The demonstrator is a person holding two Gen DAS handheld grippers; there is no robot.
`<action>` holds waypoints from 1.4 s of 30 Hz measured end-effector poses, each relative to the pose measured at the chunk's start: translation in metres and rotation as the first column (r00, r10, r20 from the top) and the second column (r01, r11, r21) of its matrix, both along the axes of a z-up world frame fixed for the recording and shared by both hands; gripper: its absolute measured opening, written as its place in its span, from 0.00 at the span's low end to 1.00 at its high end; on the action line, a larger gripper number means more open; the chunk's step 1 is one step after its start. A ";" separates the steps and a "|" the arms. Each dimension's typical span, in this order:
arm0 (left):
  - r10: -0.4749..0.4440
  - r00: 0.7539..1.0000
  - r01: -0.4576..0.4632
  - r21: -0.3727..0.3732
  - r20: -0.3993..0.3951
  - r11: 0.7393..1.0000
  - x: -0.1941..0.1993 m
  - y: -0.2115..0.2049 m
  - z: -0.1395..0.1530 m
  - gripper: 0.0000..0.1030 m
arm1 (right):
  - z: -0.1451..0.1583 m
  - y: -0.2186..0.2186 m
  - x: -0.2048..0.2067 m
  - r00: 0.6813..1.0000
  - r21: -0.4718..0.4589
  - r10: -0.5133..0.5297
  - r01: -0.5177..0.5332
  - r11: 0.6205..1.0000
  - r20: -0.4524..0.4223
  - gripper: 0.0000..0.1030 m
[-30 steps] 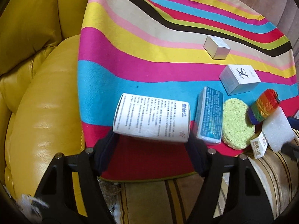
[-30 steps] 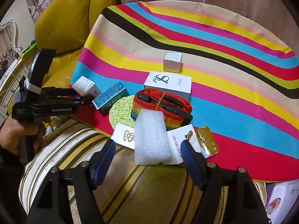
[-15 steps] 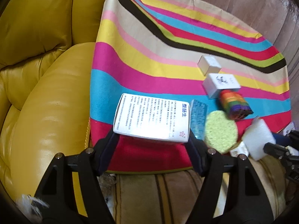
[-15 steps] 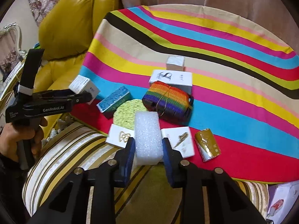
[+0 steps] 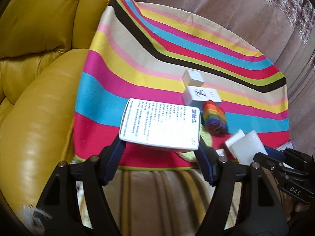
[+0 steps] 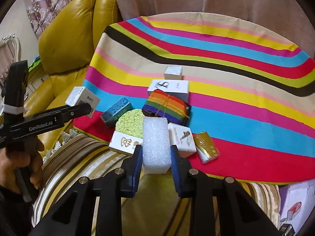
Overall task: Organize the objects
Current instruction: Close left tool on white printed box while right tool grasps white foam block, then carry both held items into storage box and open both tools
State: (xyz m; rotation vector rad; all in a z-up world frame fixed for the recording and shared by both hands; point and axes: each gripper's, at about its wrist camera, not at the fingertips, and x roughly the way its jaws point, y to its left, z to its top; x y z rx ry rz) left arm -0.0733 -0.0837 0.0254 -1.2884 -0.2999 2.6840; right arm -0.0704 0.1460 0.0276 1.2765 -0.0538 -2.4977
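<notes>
My left gripper [image 5: 160, 144] is shut on a white box with printed text [image 5: 159, 125] and holds it above the near left edge of the striped cloth [image 5: 137, 63]. In the right wrist view the same box [image 6: 82, 98] shows at the left, in the left gripper [image 6: 88, 108] held by a hand. My right gripper [image 6: 156, 151] is shut on a white foam block [image 6: 156, 141], raised over the cloth's near edge. That foam block [image 5: 247, 147] is also at the right edge of the left wrist view.
On the cloth lie a rainbow strap roll [image 6: 167, 106], a blue box [image 6: 116, 114], a green sponge [image 6: 130, 125], several white boxes [image 6: 169, 87] and a gold packet [image 6: 206, 147]. A yellow leather sofa [image 5: 39, 98] stands left. A striped cushion [image 6: 78, 157] lies in front.
My right gripper closed on the foam block and lifted it a little. My left gripper rose and drew back with the white box, so more of the cloth shows.
</notes>
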 end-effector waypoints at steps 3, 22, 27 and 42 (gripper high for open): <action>-0.020 1.000 0.020 0.001 -0.002 1.000 0.005 0.015 0.001 0.70 | 0.002 0.010 0.006 1.000 -0.006 -0.029 0.029 1.000 -0.005 0.28; -0.264 0.964 0.264 0.023 -0.011 0.964 0.023 0.137 0.017 0.70 | 0.006 0.092 0.052 0.970 -0.031 -0.241 0.241 0.970 -0.013 0.28; -0.316 0.949 0.316 0.015 -0.013 0.948 0.025 0.165 0.020 0.70 | 0.009 0.116 0.067 0.954 -0.042 -0.299 0.298 0.954 -0.025 0.28; -0.491 0.871 0.491 0.040 0.002 0.870 0.028 0.259 0.023 0.70 | 0.004 0.206 0.115 0.821 -0.071 -0.571 0.569 0.819 -0.016 0.28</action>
